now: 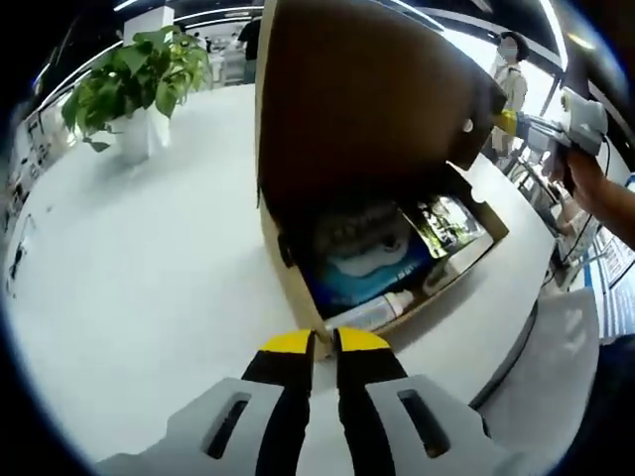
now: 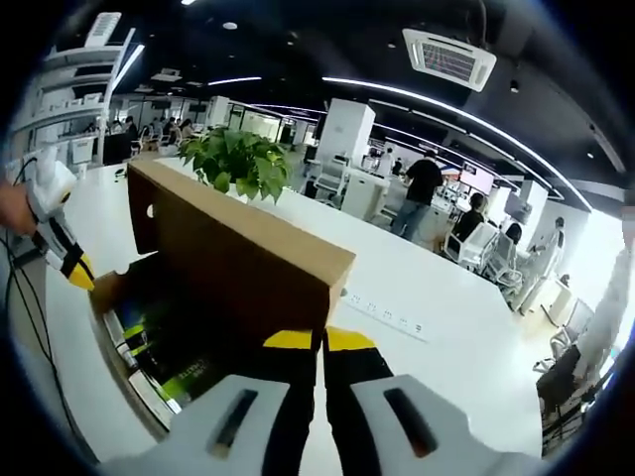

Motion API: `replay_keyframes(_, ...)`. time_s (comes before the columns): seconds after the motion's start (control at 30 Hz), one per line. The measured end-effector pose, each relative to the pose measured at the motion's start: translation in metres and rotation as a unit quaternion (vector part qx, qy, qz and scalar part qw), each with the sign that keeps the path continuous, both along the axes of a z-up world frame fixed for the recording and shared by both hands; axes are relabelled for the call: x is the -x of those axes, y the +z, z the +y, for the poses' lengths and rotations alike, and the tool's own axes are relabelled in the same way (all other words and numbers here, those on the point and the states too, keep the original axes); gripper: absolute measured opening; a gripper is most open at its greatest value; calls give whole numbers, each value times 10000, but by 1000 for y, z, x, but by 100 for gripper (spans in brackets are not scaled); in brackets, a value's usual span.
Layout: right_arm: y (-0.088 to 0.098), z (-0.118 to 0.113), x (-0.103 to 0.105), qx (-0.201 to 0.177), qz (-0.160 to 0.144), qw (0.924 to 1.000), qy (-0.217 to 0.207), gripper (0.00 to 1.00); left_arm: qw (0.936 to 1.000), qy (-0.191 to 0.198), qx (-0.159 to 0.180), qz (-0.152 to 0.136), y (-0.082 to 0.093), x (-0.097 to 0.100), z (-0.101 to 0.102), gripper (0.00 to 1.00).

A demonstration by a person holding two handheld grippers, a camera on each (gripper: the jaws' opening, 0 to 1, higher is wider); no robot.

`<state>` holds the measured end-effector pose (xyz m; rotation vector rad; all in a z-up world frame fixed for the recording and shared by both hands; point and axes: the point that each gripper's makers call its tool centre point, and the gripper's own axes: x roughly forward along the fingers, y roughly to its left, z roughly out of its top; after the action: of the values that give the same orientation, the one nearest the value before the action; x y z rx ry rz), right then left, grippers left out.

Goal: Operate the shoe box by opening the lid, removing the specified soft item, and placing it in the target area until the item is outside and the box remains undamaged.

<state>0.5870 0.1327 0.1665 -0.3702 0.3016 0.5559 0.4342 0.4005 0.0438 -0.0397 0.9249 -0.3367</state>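
We see our left gripper (image 1: 324,342) with jaws together at the box (image 1: 298,288) corner. Its lid (image 1: 367,99) stands raised by the right gripper (image 1: 508,121). A blue pack (image 1: 362,263) lies inside; a plant (image 1: 134,79) stands on the table (image 1: 149,288).

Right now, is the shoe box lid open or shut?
Open: the lid stands raised above the shoe box, exposing packed items inside.

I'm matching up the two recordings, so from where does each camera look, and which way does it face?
Left gripper view: rides the left tool, facing the open shoe box and raised lid; the right tool and a forearm show at right.
Right gripper view: rides the right tool, facing the lid's outer side; the left tool shows at left.
Shared: box, lid, potted plant, white table.
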Motion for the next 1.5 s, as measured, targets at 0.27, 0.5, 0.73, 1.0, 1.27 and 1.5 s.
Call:
replay_keyframes(0.27,1,1,-5,12,-4,10000,-3,0,10000,-47,-26,44,-1,-1,0,4)
replay_keyframes(0.5,2,2,-14,27,-13,10000,-3,0,9999,-67,-6,75,-1,-1,-1,4)
replay_keyframes(0.73,2,2,-22,54,-21,10000,6,0,9999,-95,-7,104,-2,-1,-1,4)
replay_keyframes(1.0,3,4,-32,97,-32,9999,11,0,9998,-155,-46,115,-2,-1,-1,4)
replay_keyframes(1.27,1,6,-47,155,-23,9999,12,0,9998,-173,-43,125,-2,-1,-1,4)
replay_keyframes(1.5,-2,8,-60,198,-6,9998,3,0,9997,-200,-59,123,-2,-1,-1,4)
